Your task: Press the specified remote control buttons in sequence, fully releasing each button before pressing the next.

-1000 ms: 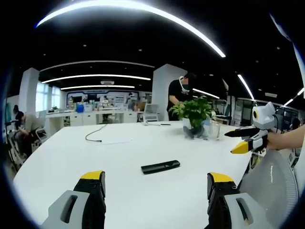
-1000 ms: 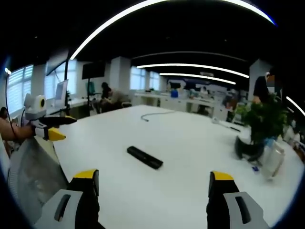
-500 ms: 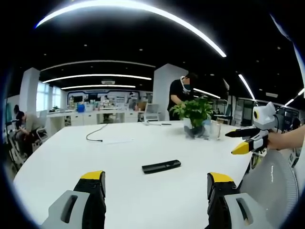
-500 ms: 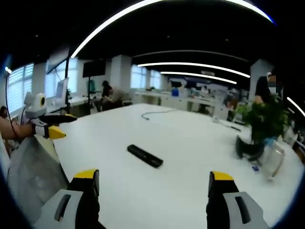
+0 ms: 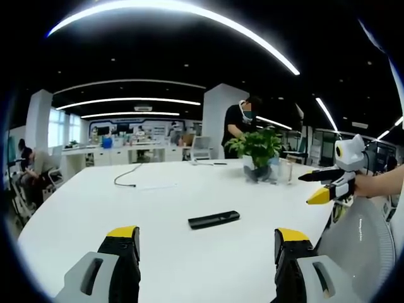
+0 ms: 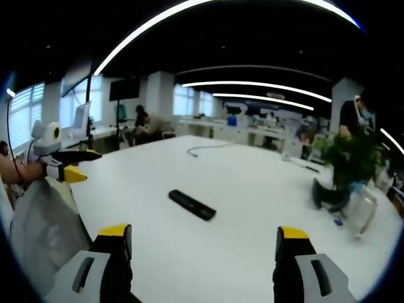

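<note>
My left gripper (image 5: 207,249) and right gripper (image 6: 205,249) hang above the near edge of the white table (image 5: 95,208), each with its 2 jaws spread wide and holding nothing. The black remote (image 5: 214,219) lies flat mid-table, well apart from both, with a potted plant (image 5: 257,151) beyond it.

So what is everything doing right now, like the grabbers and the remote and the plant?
Left gripper: open, held above the table, touching nothing.
Right gripper: open, also empty.
Remote control: lying flat on the white table, nobody touching it.
Potted plant: standing upright near the far edge.
Cable: lying loose on the table.
</note>
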